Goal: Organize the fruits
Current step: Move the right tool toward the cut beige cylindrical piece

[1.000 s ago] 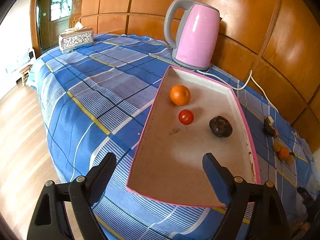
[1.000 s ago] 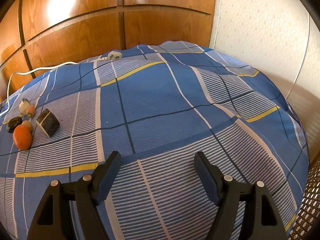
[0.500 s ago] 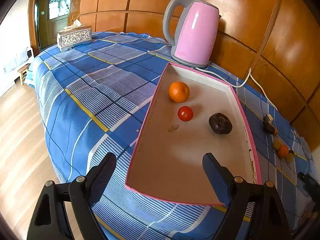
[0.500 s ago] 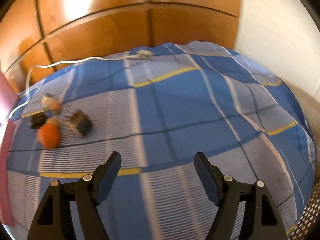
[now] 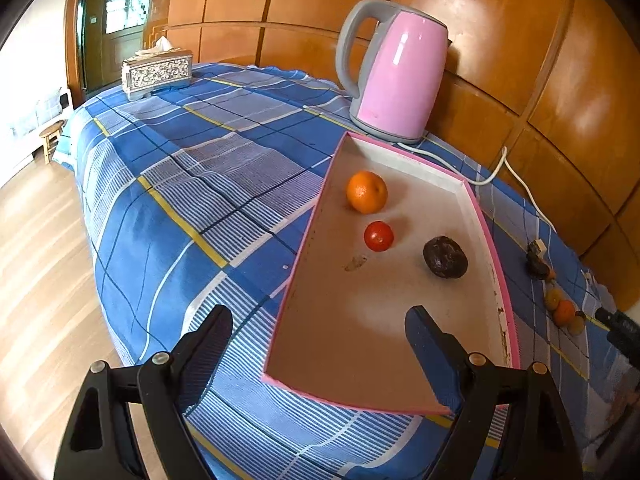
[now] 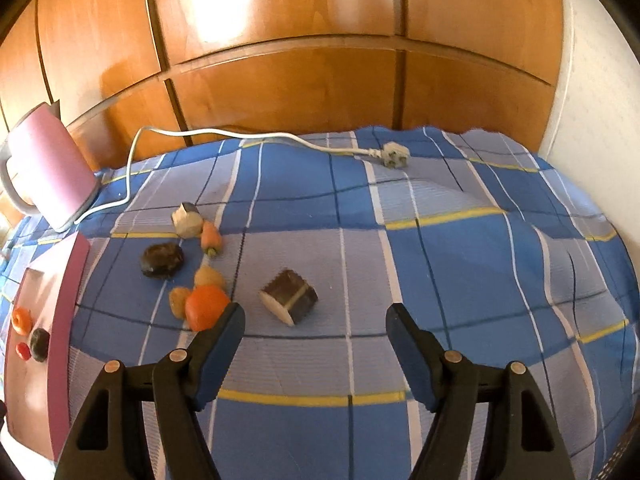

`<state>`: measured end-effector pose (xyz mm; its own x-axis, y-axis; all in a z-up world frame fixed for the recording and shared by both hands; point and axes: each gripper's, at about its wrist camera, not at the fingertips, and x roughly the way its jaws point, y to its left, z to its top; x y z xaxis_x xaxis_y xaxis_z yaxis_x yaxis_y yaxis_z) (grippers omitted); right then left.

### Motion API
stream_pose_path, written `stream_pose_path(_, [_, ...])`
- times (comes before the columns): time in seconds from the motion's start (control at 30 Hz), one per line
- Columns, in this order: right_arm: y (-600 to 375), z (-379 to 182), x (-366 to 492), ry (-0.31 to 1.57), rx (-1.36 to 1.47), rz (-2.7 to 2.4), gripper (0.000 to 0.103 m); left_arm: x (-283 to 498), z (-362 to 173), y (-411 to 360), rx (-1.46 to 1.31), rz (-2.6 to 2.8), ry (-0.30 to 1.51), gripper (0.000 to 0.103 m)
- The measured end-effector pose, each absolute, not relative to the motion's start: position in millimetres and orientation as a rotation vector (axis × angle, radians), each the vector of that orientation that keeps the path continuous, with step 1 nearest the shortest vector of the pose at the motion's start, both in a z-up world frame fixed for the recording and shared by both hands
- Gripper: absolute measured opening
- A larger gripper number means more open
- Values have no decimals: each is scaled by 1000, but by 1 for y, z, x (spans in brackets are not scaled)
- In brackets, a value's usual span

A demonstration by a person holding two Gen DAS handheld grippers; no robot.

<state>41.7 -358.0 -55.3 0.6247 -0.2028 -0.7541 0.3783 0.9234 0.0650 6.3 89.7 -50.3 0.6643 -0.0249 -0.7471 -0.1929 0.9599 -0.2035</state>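
A pink-rimmed tray [image 5: 312, 216] lies on the blue checked cloth and holds an orange [image 5: 366, 192], a small red fruit [image 5: 378, 236] and a dark brown fruit [image 5: 445, 257]. My left gripper [image 5: 316, 316] hovers open over the tray's near end with nothing between its fingers. In the right wrist view, loose pieces lie to the right of the tray: an orange fruit [image 6: 206, 306], a dark fruit [image 6: 162, 260], a brown cut chunk [image 6: 289, 297], a pale chunk [image 6: 187, 220] and small yellow ones [image 6: 208, 276]. My right gripper [image 6: 315, 310] hangs just before the brown chunk, jaws closing on nothing.
A pink kettle [image 5: 396, 72] stands behind the tray, its white cord and plug [image 6: 395, 156] trailing along the wooden wall panels. A patterned tissue box [image 5: 157, 73] sits at the far left corner. The table edge drops to wooden floor on the left.
The right gripper has swung left, so the loose fruits, the tray and the kettle have come into its view and the brown chunk lies ahead of its fingers. The left gripper has stayed put.
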Motion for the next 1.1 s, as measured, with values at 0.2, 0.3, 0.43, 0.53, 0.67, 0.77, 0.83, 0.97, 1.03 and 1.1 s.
stream_pose_path(0.2, [-346, -49, 73, 848, 203, -254, 74, 8, -52, 91, -276, 101, 849, 89])
stream_pose_path(0.3, [-336, -51, 92, 868, 168, -221, 66, 8, -52, 93, -276, 107, 849, 89])
stream_pose_path(0.43, [-324, -49, 114, 880, 158, -169, 65, 8, -53, 98, -290, 115, 852, 89])
stream_pose_path(0.53, [-311, -48, 133, 879, 127, -131, 60, 7, -55, 99, -288, 118, 861, 89])
stream_pose_path(0.67, [-299, -53, 162, 904, 100, -99, 60, 6, -56, 101, -284, 123, 865, 89])
stream_pose_path(0.77, [-293, -60, 183, 937, 79, -81, 60, 6, -57, 106, -299, 136, 872, 89])
stream_pose_path(0.83, [-289, -65, 195, 955, 60, -86, 60, 6, -59, 108, -304, 144, 875, 89])
stream_pose_path(0.97, [-286, -77, 213, 1006, 33, -78, 60, 5, -61, 110, -311, 154, 879, 89])
stream_pose_path(1.03, [-285, -83, 221, 1031, 13, -79, 60, 6, -62, 112, -311, 158, 884, 89])
stream_pose_path(1.1, [-284, -87, 226, 1050, 6, -77, 60, 6, -63, 113, -315, 162, 889, 89])
